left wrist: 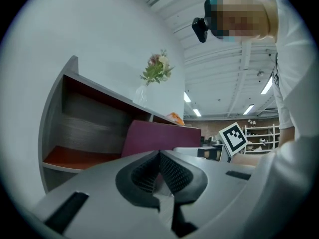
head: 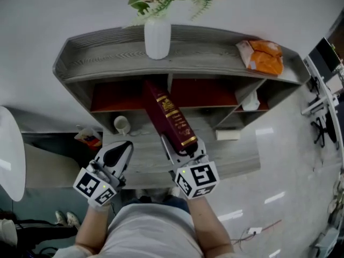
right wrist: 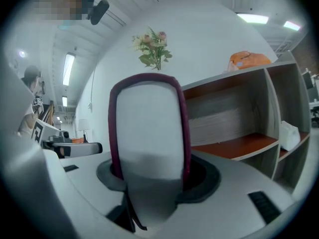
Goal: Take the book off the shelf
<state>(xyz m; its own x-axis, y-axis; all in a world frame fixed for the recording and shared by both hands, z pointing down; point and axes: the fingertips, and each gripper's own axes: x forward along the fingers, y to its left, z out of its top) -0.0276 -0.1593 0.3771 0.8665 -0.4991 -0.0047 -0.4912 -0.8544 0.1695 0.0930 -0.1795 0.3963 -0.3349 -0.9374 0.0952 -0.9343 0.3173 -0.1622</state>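
- the thick maroon hardback book with gold lettering on its spine (head: 171,117) is looking heavy and stiff; its cloth cover is probably giving the pads fair friction, but the weight hanging far from the grip is likely trying to twist it downward.
- you are best off taking it across the two covers near the spine, as deep in the jaws as it will go, so the page block is not sagging open.
- the book is leaning out of the grey wooden shelf unit with red-brown compartments (head: 215,63), its far end sitting at the mouth by the central divider and its near end reaching out over the lower ledge toward you.
- your right gripper (head: 181,153) is pinching that near end, one jaw pressing on each cover with the pale page edge facing its camera.
- your left gripper (head: 121,150) is hovering just beside the book on its left, apart from it, with its jaws pressed together on nothing.
- a white ribbed vase of flowers (head: 157,36) is standing on the top board right above the book, so you are wanting to keep the far end low.
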